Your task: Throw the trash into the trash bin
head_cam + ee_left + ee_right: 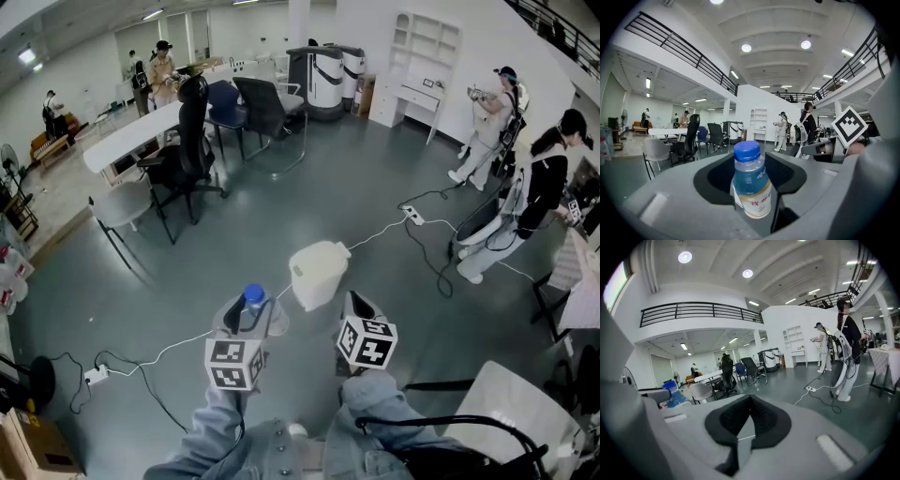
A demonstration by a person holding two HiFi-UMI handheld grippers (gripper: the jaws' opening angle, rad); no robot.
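The left tongs are pinching an upright clear plastic bottle with a round blue cap. The right tongs are pressed together, seemingly empty. A boxy white trash bin is standing just ahead on the smooth grey floor, with a white cable trailing beside it.

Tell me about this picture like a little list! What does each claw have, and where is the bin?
left claw: shut on an upright, blue-capped bottle
right claw: shut, nothing in it
bin: white, on the floor, just ahead of both claws
bottle in bin: not yet
farther back: chairs and people
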